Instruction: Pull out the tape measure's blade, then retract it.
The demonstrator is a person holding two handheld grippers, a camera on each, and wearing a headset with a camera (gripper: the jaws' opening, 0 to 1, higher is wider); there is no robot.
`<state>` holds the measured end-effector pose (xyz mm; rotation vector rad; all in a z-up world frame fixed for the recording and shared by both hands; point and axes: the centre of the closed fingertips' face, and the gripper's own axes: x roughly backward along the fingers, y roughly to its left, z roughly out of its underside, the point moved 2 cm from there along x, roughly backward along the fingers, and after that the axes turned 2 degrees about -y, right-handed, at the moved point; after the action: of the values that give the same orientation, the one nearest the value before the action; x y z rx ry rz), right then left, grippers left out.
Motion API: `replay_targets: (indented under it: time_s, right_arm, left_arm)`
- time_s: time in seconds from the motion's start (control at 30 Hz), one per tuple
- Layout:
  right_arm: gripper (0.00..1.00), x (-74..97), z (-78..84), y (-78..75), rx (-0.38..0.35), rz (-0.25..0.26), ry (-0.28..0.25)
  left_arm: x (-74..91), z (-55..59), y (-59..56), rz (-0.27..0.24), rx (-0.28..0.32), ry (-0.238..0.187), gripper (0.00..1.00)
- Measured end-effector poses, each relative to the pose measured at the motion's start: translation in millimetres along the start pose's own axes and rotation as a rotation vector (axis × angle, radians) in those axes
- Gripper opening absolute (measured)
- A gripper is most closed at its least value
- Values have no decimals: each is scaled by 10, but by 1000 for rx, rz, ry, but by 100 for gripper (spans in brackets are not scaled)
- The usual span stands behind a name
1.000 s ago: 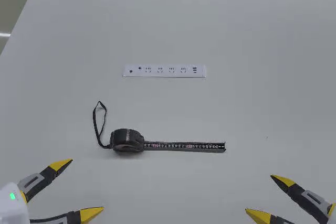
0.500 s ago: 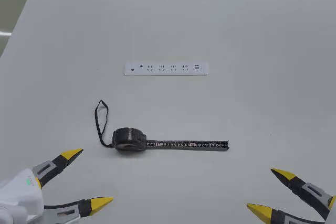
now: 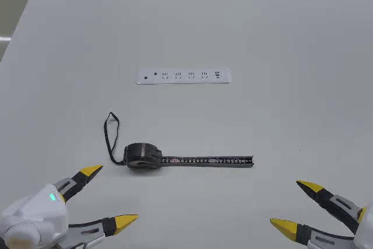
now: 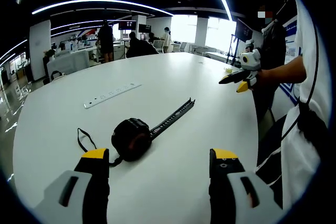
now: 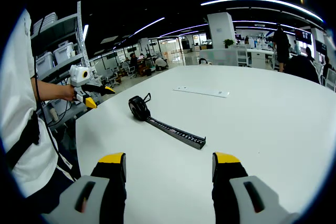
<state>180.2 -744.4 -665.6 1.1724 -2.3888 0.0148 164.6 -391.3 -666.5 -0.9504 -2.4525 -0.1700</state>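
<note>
A black tape measure (image 3: 142, 155) lies on the white table (image 3: 262, 56), its blade (image 3: 207, 161) drawn out to the right and lying flat, a wrist strap (image 3: 111, 135) looping off to the left. My left gripper (image 3: 108, 197) is open at the lower left, short of the case. My right gripper (image 3: 294, 205) is open at the lower right, below the blade's tip. In the left gripper view the tape measure (image 4: 132, 138) sits just ahead of the open gripper (image 4: 160, 158). The right gripper view has the blade (image 5: 176, 132) ahead of the open gripper (image 5: 168, 162).
A white power strip (image 3: 183, 76) lies flat beyond the tape measure. The table's left edge (image 3: 20, 24) runs along the far left. People stand and sit at other tables in the background of both gripper views.
Both grippers have crept forward towards the tape measure, the left one more. The tape measure and its blade lie as before.
</note>
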Motion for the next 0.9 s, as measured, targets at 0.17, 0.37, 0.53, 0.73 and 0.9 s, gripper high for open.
replay_targets:
  time_s: [0.17, 0.37, 0.53, 0.73, 0.9]
  right_arm:
    - [66, -31, 0, -2, -2, -5, -3]
    - [66, -68, -8, -25, -5, -4, -5]
    - [66, -113, -26, -58, -20, -5, -14]
    - [66, -141, -14, -81, -25, -7, -14]
    - [66, -173, -30, -94, -27, -8, -15]
  left_arm:
    - [-71, -29, 3, -24, 11, 7, 77]
    - [-165, -51, 6, -39, 21, 19, 77]
    - [-230, -85, 49, -73, 47, 25, 77]
    - [-266, -97, 107, -119, 56, 37, 76]
    - [-305, -94, 154, -170, 62, 50, 77]
